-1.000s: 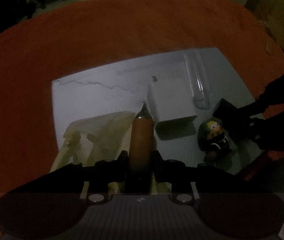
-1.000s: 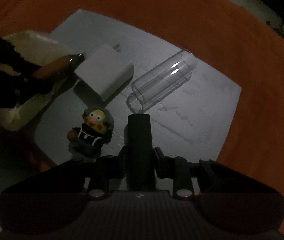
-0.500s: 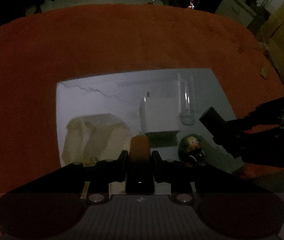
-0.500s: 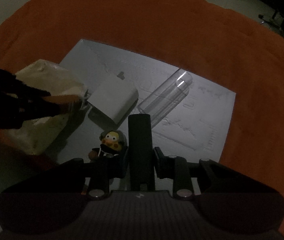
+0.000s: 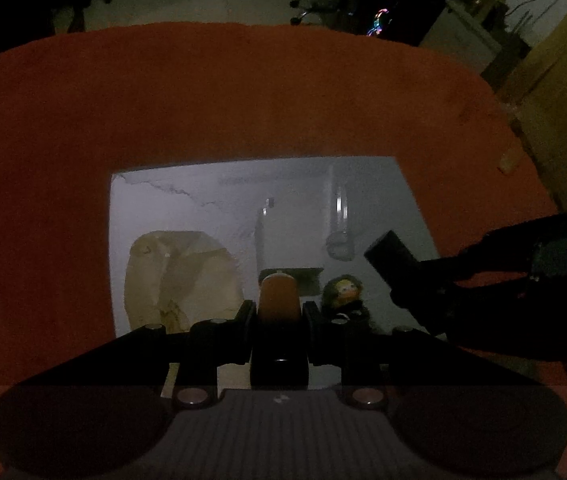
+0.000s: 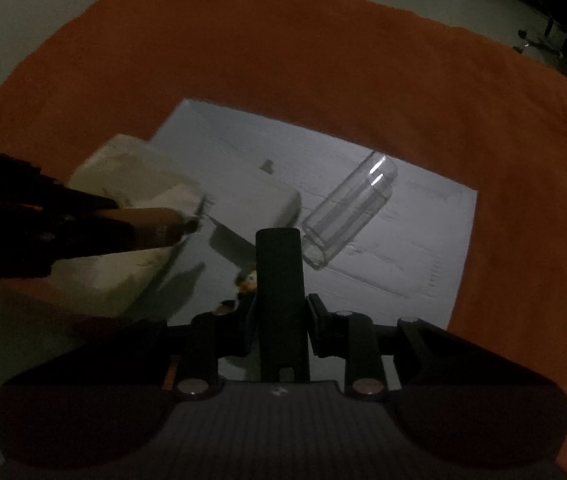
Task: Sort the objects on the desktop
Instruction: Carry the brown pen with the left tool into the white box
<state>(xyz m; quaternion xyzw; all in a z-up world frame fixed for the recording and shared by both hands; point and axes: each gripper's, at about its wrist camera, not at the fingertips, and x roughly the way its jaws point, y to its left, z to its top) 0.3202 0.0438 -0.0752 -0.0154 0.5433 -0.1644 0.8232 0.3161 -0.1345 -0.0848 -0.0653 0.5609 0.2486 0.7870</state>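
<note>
My left gripper [image 5: 278,300] is shut on an orange-brown marker [image 5: 278,294], held above the white board [image 5: 187,200]; the marker also shows in the right wrist view [image 6: 151,226]. My right gripper [image 6: 279,248] is shut on a black stick-shaped object [image 6: 279,264], seen from the left too [image 5: 389,252]. On the board lie a clear tube [image 6: 349,210], a white charger block [image 6: 267,200], a cream crumpled bag [image 5: 181,276] and a small yellow-faced figurine [image 5: 343,294], mostly hidden behind my right gripper in its own view.
An orange cloth [image 5: 243,100] covers the table around the board. Dark floor and furniture lie beyond the far edge; a wooden cabinet [image 5: 555,88] stands at the far right.
Both grippers have risen and pulled back from the board, each keeping its object. The figurine has slid under my right gripper's view.
</note>
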